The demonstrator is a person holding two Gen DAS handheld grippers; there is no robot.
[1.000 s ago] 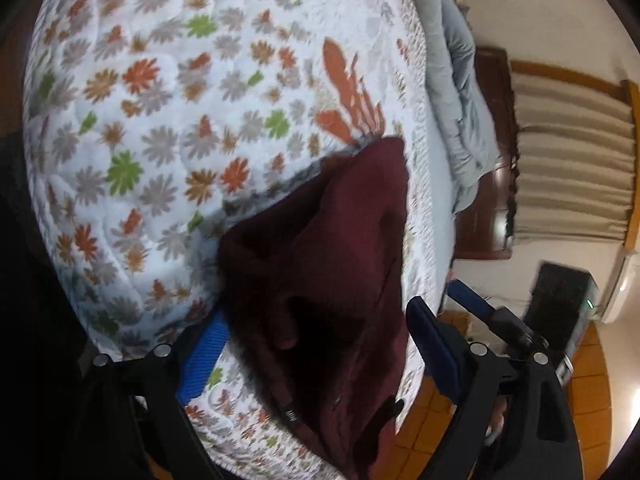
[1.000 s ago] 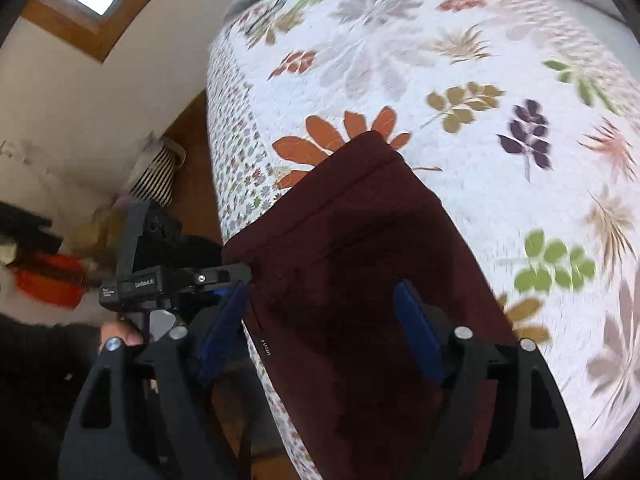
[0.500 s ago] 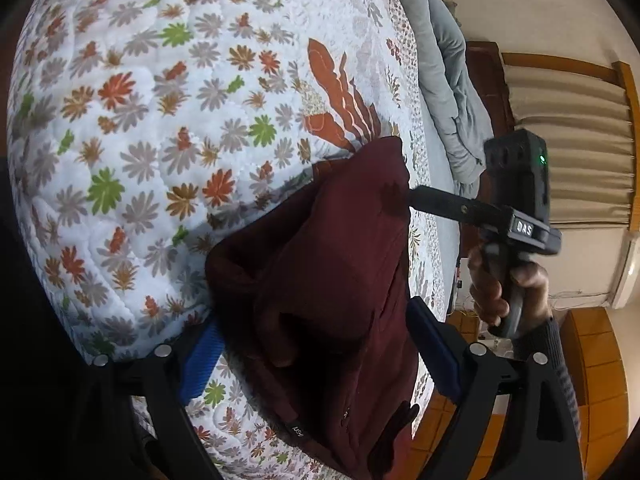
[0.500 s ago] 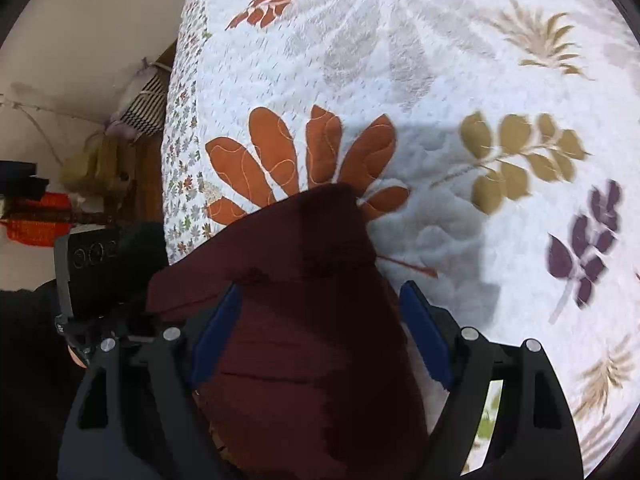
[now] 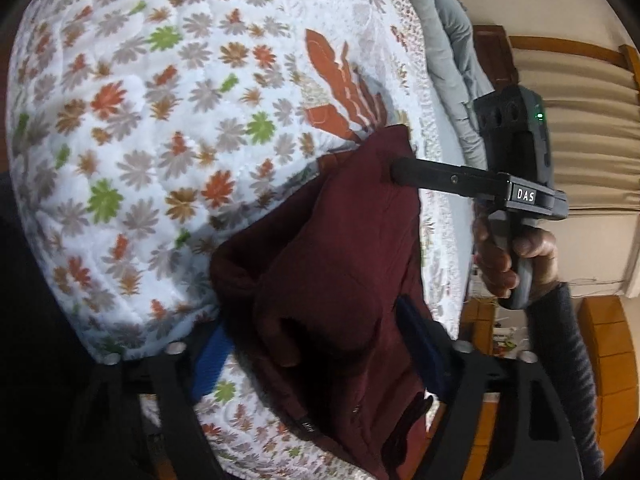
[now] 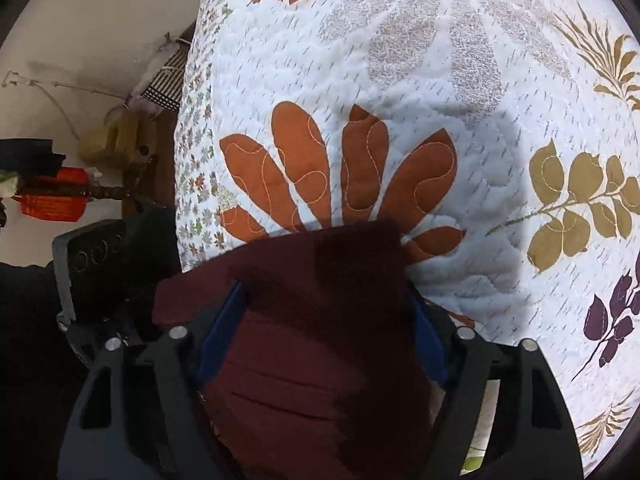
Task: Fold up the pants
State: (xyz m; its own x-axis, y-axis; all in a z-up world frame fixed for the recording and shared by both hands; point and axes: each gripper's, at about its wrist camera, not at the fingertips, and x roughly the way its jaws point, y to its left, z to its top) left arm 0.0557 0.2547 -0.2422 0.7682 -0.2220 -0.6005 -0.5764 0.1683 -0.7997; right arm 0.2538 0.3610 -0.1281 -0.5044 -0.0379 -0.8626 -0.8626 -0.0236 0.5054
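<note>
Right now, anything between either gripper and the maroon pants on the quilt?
Nothing visible. The maroon pants already lie between the jaws of the left gripper and the right gripper, both closing on the fabric. Only the floral quilt lies under and around the pants.

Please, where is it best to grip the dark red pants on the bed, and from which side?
Probably grip the pants at the far folded edge lying on the quilt, coming steeply from above. The right gripper is closing astride that thick, layered corner, near the orange leaf print.
</note>
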